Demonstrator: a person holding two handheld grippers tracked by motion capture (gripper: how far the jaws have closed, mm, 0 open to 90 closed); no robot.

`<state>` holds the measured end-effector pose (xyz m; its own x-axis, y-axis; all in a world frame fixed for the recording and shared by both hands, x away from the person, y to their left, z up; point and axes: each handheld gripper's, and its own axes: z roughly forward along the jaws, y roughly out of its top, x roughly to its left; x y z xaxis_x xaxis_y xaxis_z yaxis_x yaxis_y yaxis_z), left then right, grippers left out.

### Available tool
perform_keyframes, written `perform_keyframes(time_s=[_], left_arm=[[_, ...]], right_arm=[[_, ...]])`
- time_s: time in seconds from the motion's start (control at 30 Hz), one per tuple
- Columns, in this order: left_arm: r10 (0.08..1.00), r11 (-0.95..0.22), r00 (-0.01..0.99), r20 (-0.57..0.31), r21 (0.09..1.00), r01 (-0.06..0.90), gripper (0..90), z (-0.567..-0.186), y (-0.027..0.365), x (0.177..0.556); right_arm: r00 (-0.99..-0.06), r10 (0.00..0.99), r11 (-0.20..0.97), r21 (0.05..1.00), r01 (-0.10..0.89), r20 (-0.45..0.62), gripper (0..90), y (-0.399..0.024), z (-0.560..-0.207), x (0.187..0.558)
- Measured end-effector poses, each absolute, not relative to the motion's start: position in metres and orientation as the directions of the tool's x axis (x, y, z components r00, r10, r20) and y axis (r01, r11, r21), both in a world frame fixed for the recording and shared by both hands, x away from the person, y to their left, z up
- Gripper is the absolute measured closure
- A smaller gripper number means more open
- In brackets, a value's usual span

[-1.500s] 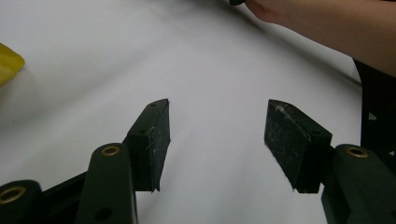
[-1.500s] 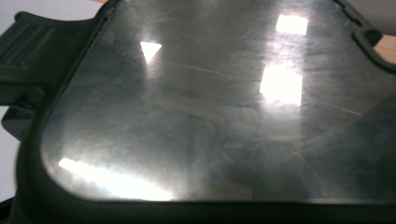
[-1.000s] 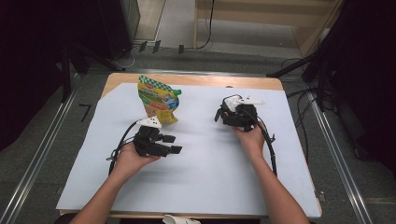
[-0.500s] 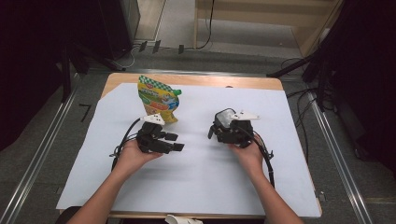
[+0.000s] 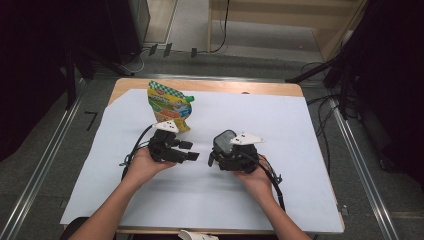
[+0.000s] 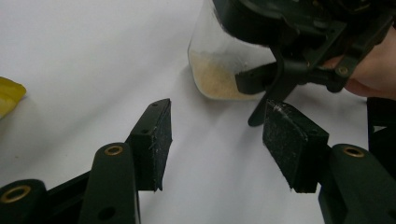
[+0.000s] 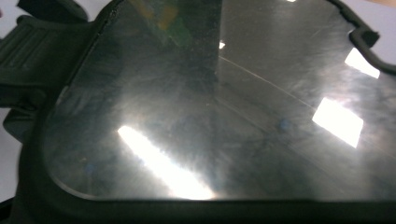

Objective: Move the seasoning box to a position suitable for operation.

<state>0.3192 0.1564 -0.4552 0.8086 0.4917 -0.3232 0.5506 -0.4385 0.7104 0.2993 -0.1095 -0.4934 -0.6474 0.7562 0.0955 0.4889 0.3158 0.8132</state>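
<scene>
At the centre of the high view, on the white-covered worktop [image 5: 300,130], the right gripper [image 5: 220,159] pinches a clear container [image 5: 224,142] with a dark lid; pale granules lie in its bottom. Left of it, the left gripper [image 6: 217,140] holds its jaws spread and empty. A colourful pouch [image 5: 169,104] stands upper left, its print unreadable.

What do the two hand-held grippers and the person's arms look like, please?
Both the left gripper and the right gripper are black, each topped by a pale three-cornered plate and trailing a black cable. The left's pads are flat, scuffed black blocks on arms with brass-ringed holes. The forearms are bare, without sleeves.
</scene>
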Motion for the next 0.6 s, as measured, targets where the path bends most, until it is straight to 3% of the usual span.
perform_keyframes(time_s=[0.6], left_arm=[[0.487,-0.446,0.814,-0.316,0.711,0.543,43.6,-0.457,0.154,0.319]], right_arm=[[-0.706,0.706,0.376,0.816,0.439,0.055,15.9,-0.084,-0.510,0.285]])
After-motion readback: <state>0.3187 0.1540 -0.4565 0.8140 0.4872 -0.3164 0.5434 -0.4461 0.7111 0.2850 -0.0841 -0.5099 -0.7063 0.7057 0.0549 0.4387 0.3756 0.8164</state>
